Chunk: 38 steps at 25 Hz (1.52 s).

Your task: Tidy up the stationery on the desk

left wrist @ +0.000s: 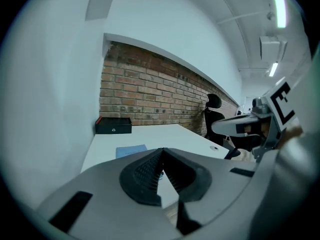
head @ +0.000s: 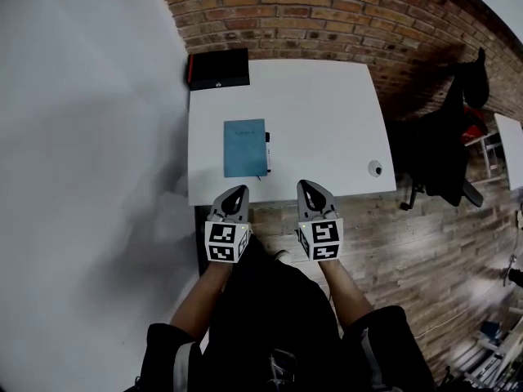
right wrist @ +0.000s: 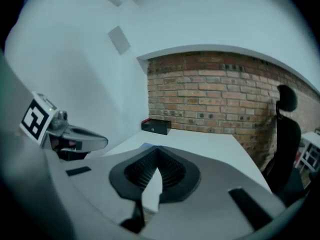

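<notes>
Presently, left tool (head: 239,193): jaws pressed fully together, ribbed dark pads meeting at the tip, nothing between them; it sits at lower centre of the head view, just off the counter's near edge.
Right tool (head: 305,188): likewise closed tight and empty, level with the left one and to its right, with a gap between the two.
Notebook (head: 244,147): flat on the counter (head: 327,113), above the left tool in the head view and slightly to its right; apart from both tools, nearer the left one.
Pen (head: 267,152): dark and slim, lying along the notebook's right edge, just beside it, up-frame of the gap between the tools.
Between tools and notebook: the counter's near edge and a strip of bare white top.
Materials and shapes: the notebook is a teal-blue rectangle with a plain matt cover; the counter is a smooth white rectangle; the tools are grey moulded shells with black grooved pads, each carrying a cube of square markers.
Black box (head: 218,69): low, rectangular, red along one edge, at the counter's upper-left corner by the brick wall (head: 327,15).
Round disc (head: 375,168): small, pale, near the counter's lower-right corner, well apart from the notebook.
Office chair (head: 445,149): black, right of the counter.
Surroundings: white wall (head: 82,137) at frame left; plank floor (head: 392,235) under the tools; the person's arms (head: 196,300) reach up from the bottom of the frame.
</notes>
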Each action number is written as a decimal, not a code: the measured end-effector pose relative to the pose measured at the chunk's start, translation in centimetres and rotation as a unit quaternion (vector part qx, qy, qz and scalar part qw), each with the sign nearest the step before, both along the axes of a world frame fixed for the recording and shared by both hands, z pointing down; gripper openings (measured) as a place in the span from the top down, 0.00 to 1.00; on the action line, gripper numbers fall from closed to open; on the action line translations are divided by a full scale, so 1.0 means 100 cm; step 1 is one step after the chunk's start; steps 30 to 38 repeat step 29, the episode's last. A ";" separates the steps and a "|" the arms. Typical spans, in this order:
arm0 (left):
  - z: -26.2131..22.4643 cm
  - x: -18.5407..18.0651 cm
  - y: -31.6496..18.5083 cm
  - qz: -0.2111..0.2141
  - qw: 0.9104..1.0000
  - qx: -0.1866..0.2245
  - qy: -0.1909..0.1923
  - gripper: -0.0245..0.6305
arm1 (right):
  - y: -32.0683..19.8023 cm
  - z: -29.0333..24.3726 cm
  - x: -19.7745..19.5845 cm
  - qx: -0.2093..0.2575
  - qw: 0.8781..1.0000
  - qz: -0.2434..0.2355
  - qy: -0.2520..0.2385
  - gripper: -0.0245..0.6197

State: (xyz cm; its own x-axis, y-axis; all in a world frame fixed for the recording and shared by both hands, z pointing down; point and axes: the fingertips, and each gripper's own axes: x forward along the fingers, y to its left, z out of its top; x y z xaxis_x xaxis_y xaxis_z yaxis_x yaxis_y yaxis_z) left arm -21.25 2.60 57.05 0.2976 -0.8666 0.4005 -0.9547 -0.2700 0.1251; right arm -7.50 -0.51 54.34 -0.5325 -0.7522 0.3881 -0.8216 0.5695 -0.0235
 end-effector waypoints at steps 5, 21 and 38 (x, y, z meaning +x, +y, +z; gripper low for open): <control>-0.015 0.021 0.037 -0.004 1.000 0.015 -0.011 0.94 | 0.043 -0.013 0.015 0.023 1.000 -0.013 -0.005 0.93; -0.041 0.051 0.106 -0.004 0.999 0.044 -0.031 0.94 | 0.109 -0.034 0.044 0.044 0.999 -0.013 -0.027 0.93; -0.047 0.056 0.116 0.001 0.998 0.049 -0.033 0.94 | 0.122 -0.039 0.047 0.048 0.998 -0.015 -0.025 0.93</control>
